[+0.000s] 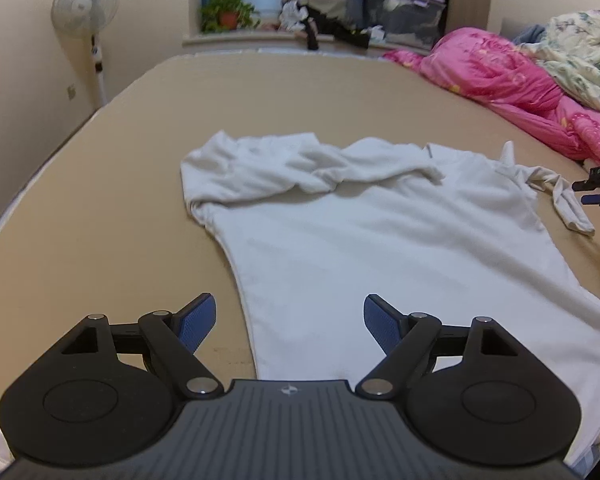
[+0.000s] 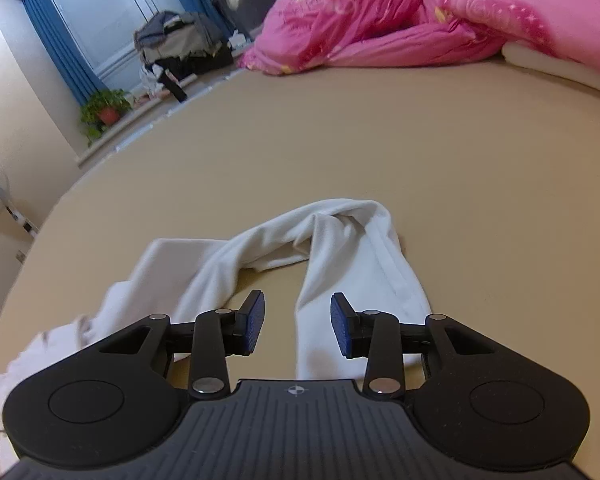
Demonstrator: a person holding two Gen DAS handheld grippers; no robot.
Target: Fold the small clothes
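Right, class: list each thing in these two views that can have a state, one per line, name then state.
white shirt: spread flat on the bed, not yet folded
left sleeve: bunched, lying across the chest
right sleeve: crumpled, bent back on itself
left gripper: open, empty, over the hem
right gripper: open, empty, above the right sleeve
pink quilt: heaped, rumpled
standing fan: blades not discernible

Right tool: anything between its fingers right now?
Yes. In the right wrist view the open right tool straddles the white shirt's sleeve, with bare tan bed sheet beside it.
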